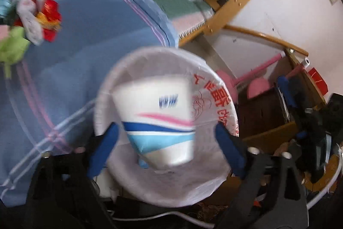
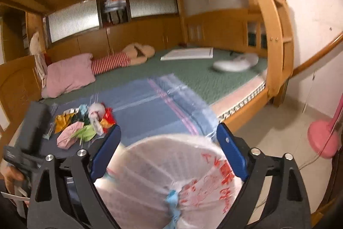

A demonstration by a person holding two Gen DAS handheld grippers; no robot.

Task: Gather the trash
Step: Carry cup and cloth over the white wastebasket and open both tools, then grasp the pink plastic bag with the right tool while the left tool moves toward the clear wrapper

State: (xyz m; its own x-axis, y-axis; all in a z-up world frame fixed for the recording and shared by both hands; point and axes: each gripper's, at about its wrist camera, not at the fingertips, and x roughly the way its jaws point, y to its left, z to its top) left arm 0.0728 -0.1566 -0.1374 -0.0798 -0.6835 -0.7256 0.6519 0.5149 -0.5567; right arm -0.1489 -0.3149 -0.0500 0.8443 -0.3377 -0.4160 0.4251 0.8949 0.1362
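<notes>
A white paper cup (image 1: 159,117) with blue and pink stripes is in the air between the spread fingers of my left gripper (image 1: 167,138), over the open mouth of a white plastic bag (image 1: 150,181) with red print. No finger touches the cup. My right gripper (image 2: 169,151) has its fingers spread wide around the bag's rim (image 2: 171,175); contact with the bag is not clear. A pile of crumpled wrappers (image 1: 36,16) lies on the blue striped cloth (image 1: 85,40); it also shows in the right wrist view (image 2: 85,123).
The cloth covers a green mattress (image 2: 193,76) in a wooden bunk bed (image 2: 276,35). A pink pillow (image 2: 68,74), plush toy (image 2: 137,55), white board (image 2: 188,54) and white object (image 2: 235,63) lie on it. A pink fan base (image 2: 323,138) stands on the tiled floor.
</notes>
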